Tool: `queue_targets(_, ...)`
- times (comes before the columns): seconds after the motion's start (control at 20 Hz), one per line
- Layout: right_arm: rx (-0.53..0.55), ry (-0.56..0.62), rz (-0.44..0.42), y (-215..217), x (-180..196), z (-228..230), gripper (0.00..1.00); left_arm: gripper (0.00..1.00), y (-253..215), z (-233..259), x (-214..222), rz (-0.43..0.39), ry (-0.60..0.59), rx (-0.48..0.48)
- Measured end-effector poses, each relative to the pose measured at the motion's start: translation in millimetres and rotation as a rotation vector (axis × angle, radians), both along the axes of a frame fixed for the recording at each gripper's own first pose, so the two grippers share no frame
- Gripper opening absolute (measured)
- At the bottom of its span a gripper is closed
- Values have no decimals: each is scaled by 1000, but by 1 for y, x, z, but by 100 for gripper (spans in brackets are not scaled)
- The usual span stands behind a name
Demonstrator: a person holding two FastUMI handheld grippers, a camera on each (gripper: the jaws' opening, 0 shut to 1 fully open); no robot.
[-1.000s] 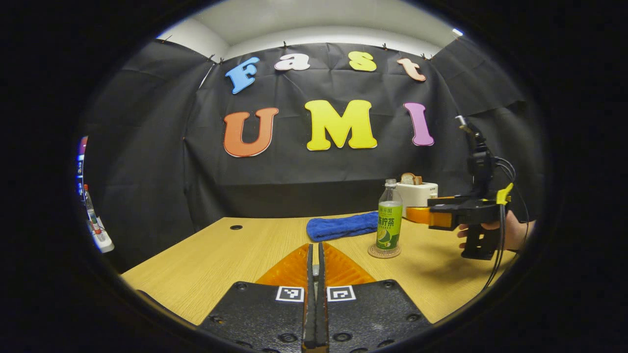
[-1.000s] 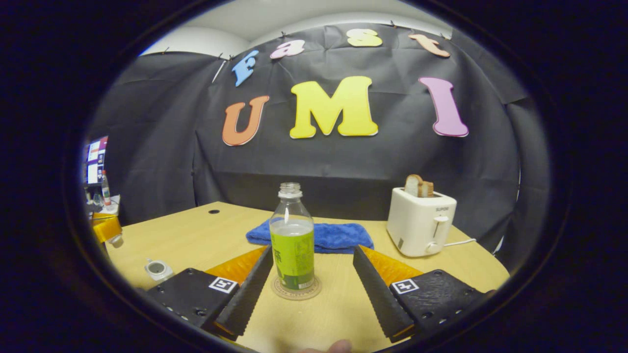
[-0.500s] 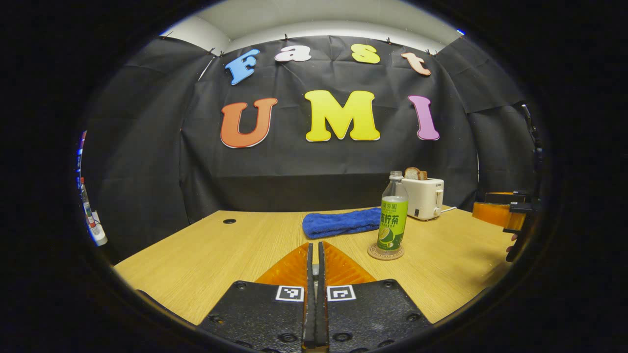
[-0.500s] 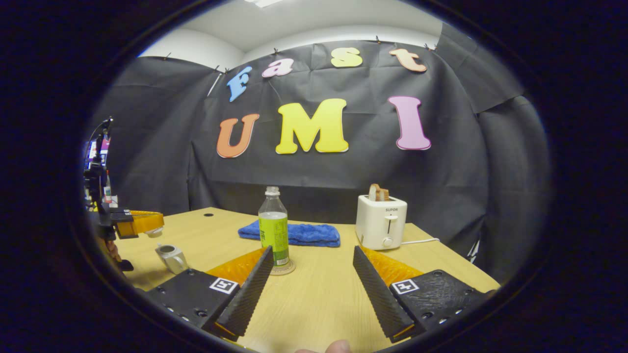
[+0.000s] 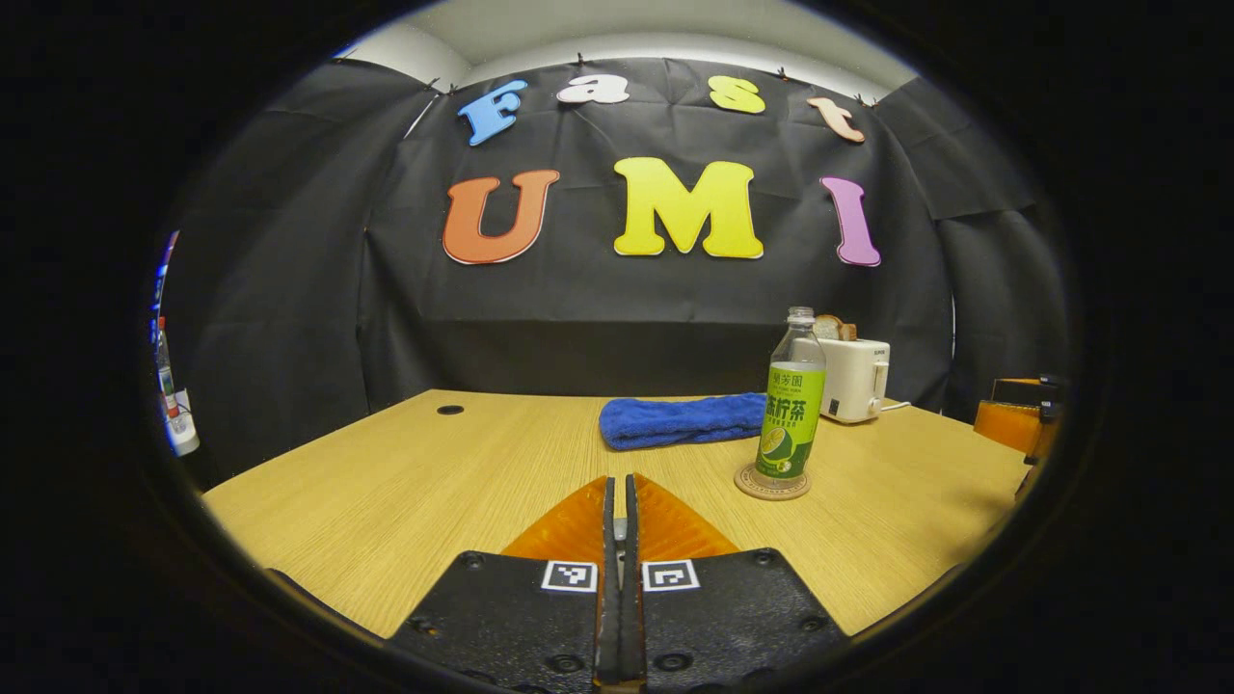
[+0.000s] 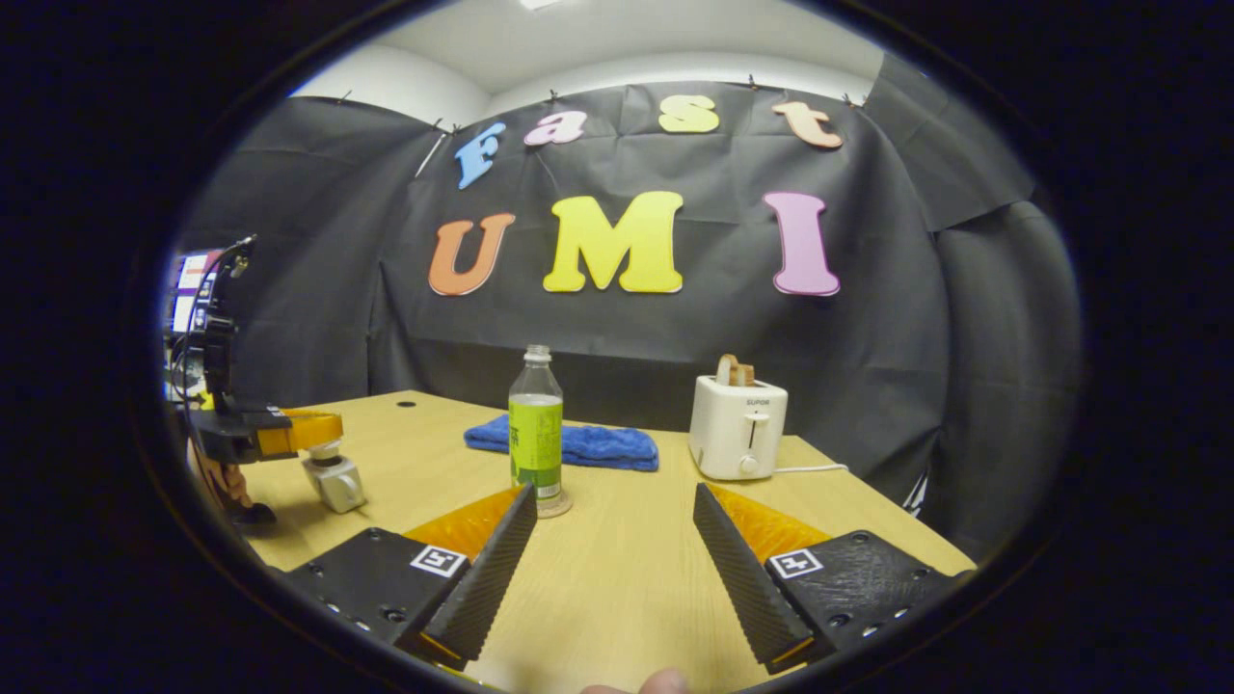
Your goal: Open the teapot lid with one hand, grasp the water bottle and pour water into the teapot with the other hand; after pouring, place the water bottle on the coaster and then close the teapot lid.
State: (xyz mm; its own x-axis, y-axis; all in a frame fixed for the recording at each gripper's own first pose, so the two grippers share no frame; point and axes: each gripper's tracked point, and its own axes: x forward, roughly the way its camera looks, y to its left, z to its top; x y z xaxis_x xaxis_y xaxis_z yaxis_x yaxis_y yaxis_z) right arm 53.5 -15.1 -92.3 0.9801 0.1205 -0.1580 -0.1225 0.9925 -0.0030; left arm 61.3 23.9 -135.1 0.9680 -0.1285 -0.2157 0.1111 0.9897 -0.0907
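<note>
- The water bottle (image 6: 535, 424) stood upright on the coaster (image 5: 772, 482), uncapped and partly full, so the pouring and set-down steps looked done.
- The right tool (image 6: 617, 569) hung behind the bottle with fingers spread wide and nothing between them, level over the surface (image 6: 627, 578), apparently clear of its release.
- In the right gripper view, the left tool (image 6: 323, 434) sat directly above the teapot (image 6: 333, 477) at the surface's left edge, probably seating the lid.
- In its own view the left tool's fingers were closed nearly together on something small and pale, most likely the lid's knob.
- A hand (image 6: 227, 477) held that tool from below, roughly level.
</note>
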Motion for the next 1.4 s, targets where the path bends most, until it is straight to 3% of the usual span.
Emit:
queue_targets(0.6, -7, -13, 15, 6, -7, 2, 98, 4, 0, -19, -2, 13, 40, 27)
queue_targets(0.85, 3, -6, 10, 5, -11, 2, 98, 10, 2, -10, -3, 48, 29, 43)
queue_targets(0.9, 8, -7, 7, 4, -11, 3, 98, 17, 2, -1, -6, 55, 15, 45)
queue_targets(1.05, 27, -18, -27, -3, -13, 9, 98, 100, -2, 47, -13, 80, -73, 64)
queue_targets(1.1, 37, -22, -45, -8, -13, 13, 98, 96, -1, 62, -15, 91, -93, 66)
queue_targets(1.4, 31, -73, -124, -29, -22, 51, 98, 96, -25, 136, -45, 111, -184, 79)
